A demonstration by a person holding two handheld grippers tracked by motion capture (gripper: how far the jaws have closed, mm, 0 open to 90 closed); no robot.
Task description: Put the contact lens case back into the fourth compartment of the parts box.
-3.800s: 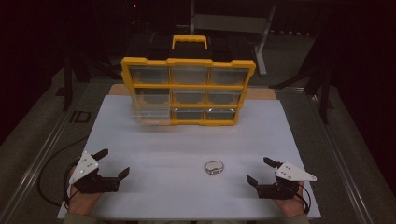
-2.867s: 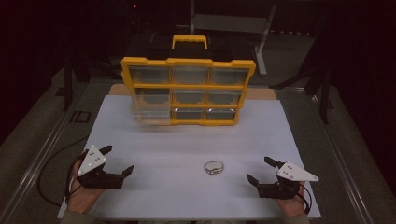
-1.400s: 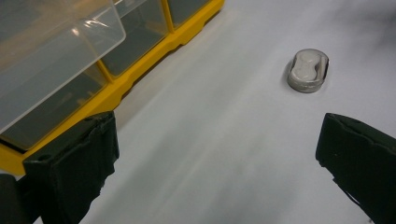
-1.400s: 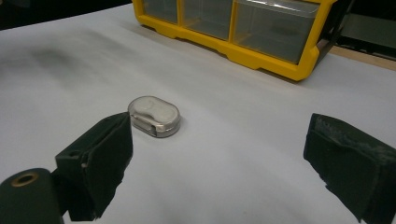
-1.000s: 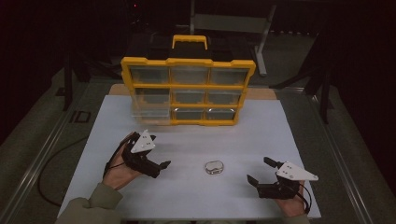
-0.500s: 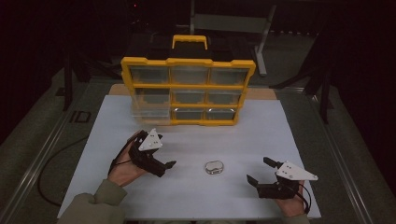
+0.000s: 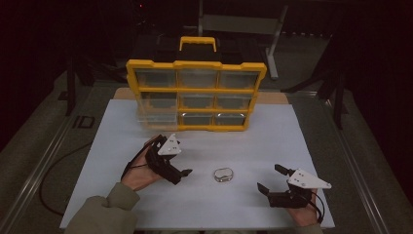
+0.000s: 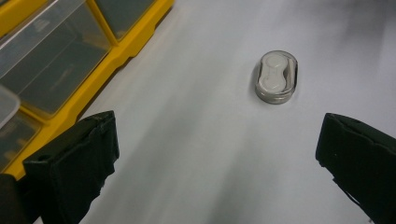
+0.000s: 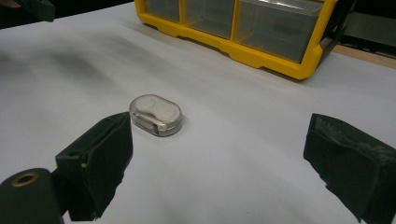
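High view: a small oval clear-lidded case (image 7: 224, 174) lies on my white worktop (image 7: 272, 141), between my two grippers. My left gripper (image 7: 179, 176), jaws released, sits just left of it; my right gripper (image 7: 271, 179), also released, is farther right. Far behind stands a yellow organiser (image 7: 197, 90).

— What is the person wearing?
— An olive sleeve (image 7: 104, 214). Each black claw, left (image 7: 181, 176) and right (image 7: 270, 180), is carrying a pale three-cornered plate (image 7: 171, 145), trailing thin black cable (image 7: 319, 207).
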